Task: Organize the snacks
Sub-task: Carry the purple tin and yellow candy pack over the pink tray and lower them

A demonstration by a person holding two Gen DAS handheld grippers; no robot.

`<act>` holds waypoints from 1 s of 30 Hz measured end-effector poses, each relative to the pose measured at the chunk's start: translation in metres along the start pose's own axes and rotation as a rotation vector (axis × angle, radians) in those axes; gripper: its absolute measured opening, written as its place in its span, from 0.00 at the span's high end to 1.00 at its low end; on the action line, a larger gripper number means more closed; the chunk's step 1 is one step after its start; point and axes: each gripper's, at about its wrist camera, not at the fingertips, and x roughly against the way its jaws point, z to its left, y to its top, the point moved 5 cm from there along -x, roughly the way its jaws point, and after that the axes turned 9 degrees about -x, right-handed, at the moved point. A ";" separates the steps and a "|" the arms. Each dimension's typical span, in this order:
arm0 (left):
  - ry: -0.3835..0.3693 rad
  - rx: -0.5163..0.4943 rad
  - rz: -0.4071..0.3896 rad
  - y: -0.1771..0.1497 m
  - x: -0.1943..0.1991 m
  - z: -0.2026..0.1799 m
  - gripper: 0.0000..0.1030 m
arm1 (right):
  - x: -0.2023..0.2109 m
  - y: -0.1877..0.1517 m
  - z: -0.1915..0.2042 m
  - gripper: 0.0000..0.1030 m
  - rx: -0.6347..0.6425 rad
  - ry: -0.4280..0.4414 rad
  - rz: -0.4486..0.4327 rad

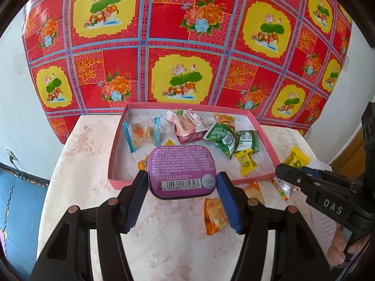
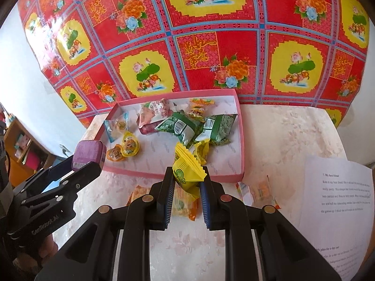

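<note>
My left gripper (image 1: 182, 182) is shut on a purple tin (image 1: 181, 171) with a barcode, held above the near edge of the pink tray (image 1: 248, 180). The tin also shows in the right wrist view (image 2: 89, 153). My right gripper (image 2: 186, 178) is shut on a yellow candy packet (image 2: 187, 169), just in front of the tray's near rim (image 2: 145, 174). The tray holds green packets (image 1: 222, 138), a pink packet (image 1: 187, 126), clear blue-edged candies (image 1: 143, 133) and yellow candies (image 1: 245, 161).
Orange snack packets (image 1: 214, 215) lie on the pale table (image 1: 164, 245) in front of the tray; another lies right of it (image 2: 257, 190). A printed sheet (image 2: 337, 199) lies at the right. A red patterned cloth (image 1: 187, 35) hangs behind.
</note>
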 end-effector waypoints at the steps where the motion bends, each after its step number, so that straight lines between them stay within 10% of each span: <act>1: 0.001 0.002 0.001 0.001 -0.002 0.001 0.39 | -0.002 0.001 0.000 0.79 -0.001 0.000 0.001; 30: -0.024 -0.029 0.066 0.019 -0.063 -0.003 0.39 | -0.046 0.015 -0.003 0.79 -0.010 -0.032 0.030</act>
